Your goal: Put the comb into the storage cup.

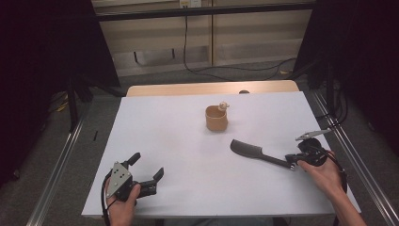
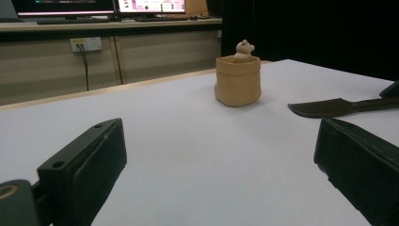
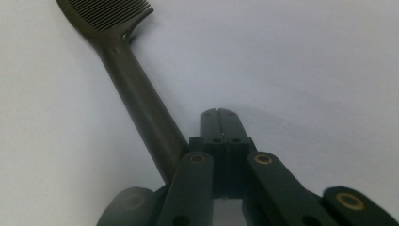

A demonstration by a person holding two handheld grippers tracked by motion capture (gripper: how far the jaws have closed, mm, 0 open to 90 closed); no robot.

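Note:
A dark comb point(image 1: 249, 150) lies flat on the white table point(image 1: 179, 141), teeth end toward the middle. Its handle runs to my right gripper point(image 1: 294, 165). In the right gripper view my right gripper point(image 3: 219, 114) has its jaws shut against each other with nothing between them, and the comb's handle point(image 3: 136, 94) passes just left of them, under the linkage. A tan pot point(image 1: 216, 118) with a small bear figure point(image 1: 223, 106) on its rim stands mid-table. My left gripper point(image 1: 147, 166) rests near the front left, open and empty, facing the pot point(image 2: 237, 80) and the comb point(image 2: 324, 107).
The table's wooden far edge point(image 1: 211, 88) meets the floor where cables point(image 1: 235, 69) trail. Metal rails point(image 1: 56, 174) run along both sides of the table. A shelf with monitors point(image 2: 108, 7) stands behind.

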